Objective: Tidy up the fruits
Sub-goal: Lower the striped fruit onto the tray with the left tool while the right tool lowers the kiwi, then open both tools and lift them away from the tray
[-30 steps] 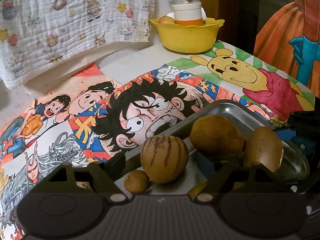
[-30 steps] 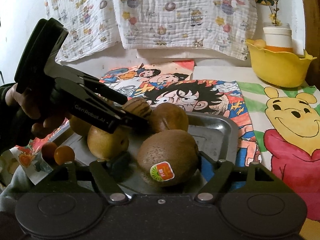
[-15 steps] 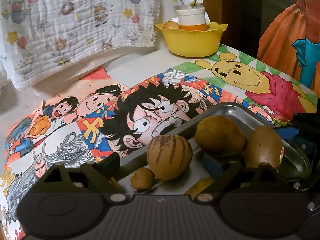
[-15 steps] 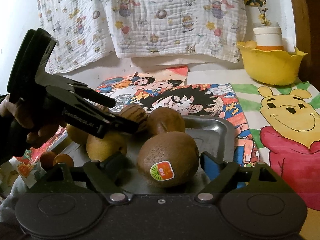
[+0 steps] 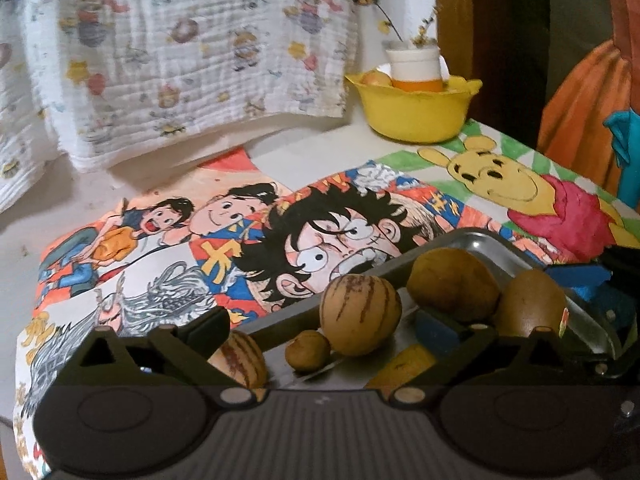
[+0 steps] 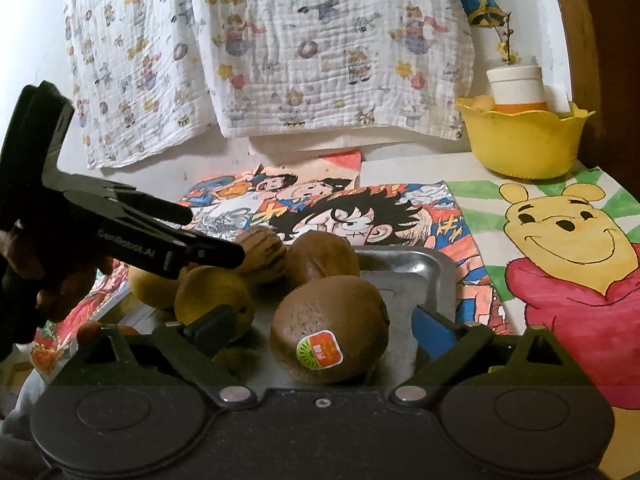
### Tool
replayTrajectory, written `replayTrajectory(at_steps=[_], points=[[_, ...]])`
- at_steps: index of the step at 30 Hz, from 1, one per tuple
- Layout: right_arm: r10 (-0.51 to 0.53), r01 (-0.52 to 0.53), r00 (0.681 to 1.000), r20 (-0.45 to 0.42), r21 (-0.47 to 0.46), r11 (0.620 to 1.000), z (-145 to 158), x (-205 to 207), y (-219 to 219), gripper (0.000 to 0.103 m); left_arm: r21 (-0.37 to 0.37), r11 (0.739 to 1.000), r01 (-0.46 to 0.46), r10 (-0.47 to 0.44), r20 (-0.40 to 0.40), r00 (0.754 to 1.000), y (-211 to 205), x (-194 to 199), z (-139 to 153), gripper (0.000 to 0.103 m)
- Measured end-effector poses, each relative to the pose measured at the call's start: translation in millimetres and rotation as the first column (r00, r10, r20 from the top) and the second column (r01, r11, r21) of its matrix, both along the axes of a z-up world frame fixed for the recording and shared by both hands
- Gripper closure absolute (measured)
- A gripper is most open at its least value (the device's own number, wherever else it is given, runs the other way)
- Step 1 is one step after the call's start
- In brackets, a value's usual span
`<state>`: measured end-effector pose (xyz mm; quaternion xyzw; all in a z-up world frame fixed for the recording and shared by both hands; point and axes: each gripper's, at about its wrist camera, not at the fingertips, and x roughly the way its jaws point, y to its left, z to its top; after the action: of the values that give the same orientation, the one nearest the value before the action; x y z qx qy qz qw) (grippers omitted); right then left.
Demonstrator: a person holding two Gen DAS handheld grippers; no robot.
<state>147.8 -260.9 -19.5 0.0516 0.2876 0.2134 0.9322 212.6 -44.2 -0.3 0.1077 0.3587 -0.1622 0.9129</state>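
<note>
A metal tray (image 6: 420, 272) holds several brown and yellow fruits. A kiwi with a sticker (image 6: 328, 328) rests between the fingers of my right gripper (image 6: 324, 324); its jaws are opening and the pads stand clear of the kiwi. My left gripper (image 5: 324, 322) hovers over the tray's other end, jaws opening, with a round striped fruit (image 5: 360, 314) lying free between them. A second striped fruit (image 5: 240, 360) shows behind its left finger. In the right wrist view, a hand (image 6: 60, 280) holds the left gripper (image 6: 214, 234) above a yellow fruit (image 6: 212, 300).
A yellow bowl (image 6: 524, 140) with a white-and-orange jar and one fruit stands at the back right. Cartoon posters (image 5: 340, 232) cover the tabletop. A printed cloth (image 6: 280, 60) hangs on the wall behind. Two small orange fruits (image 6: 92, 330) lie left of the tray.
Both grippers' jaws have spread wider. The left gripper has drawn back and up a little, so a second striped fruit now shows by its finger. The kiwi has stayed put.
</note>
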Motion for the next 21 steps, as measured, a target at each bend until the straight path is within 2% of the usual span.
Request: replayTrajectory(at_steps=[4,9,14,21], points=[[-0.004,0.004,1.0,0.011,0.006,1.0,2,-2,0,0.004,-0.045,0.998,-0.042,0.043,0.017,0.999,5,-7,5,0.001],[-0.015,0.015,1.0,0.023,0.01,1.0,4,-4,-1,0.001,-0.039,0.996,-0.08,0.082,0.062,0.995,6,-20,10,0.001],[-0.024,0.023,0.999,0.021,0.035,0.999,7,-6,0,0.001,-0.073,0.986,-0.147,0.153,0.095,0.984,11,-33,15,0.001],[-0.023,0.022,0.999,0.047,0.009,1.0,11,-10,6,0.001,-0.113,0.969,-0.221,0.234,0.122,0.964,23,-49,18,0.001]])
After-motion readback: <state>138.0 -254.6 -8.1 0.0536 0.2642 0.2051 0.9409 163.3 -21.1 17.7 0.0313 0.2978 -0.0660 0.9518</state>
